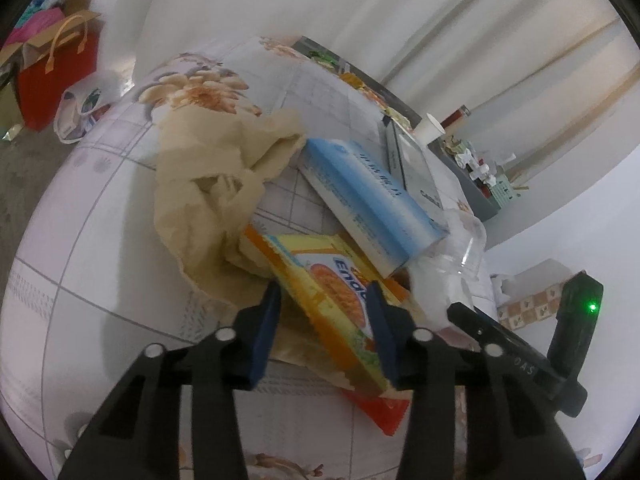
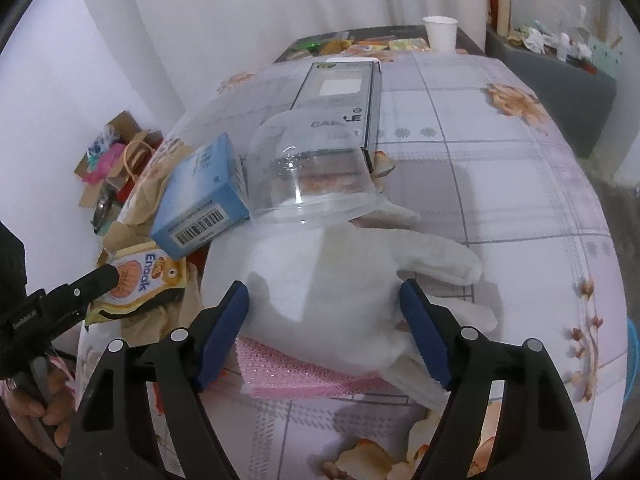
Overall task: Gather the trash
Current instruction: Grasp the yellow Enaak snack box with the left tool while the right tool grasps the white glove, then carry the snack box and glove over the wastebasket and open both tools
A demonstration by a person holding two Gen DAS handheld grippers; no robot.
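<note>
In the left wrist view, a yellow and orange snack wrapper [image 1: 320, 280] lies on crumpled brown paper [image 1: 208, 184]. My left gripper [image 1: 324, 300] straddles it, open. Its right pad lies over the wrapper, and a little paper shows beside the left pad. In the right wrist view, my right gripper [image 2: 322, 300] is open wide around a soft white cloth [image 2: 332, 280]. The cloth fills the gap between the pads and lies on a pink mesh piece [image 2: 288, 372]. An upturned clear plastic cup [image 2: 312, 176] and a blue carton [image 2: 200, 204] lie just beyond.
The pile sits on a table with a flowered cloth [image 2: 520, 200]. A grey box [image 2: 340, 100] and a white paper cup [image 2: 440, 34] stand farther back. A red bag [image 1: 56, 76] and cardboard boxes are on the floor. A person's hand [image 2: 52, 412] shows at lower left.
</note>
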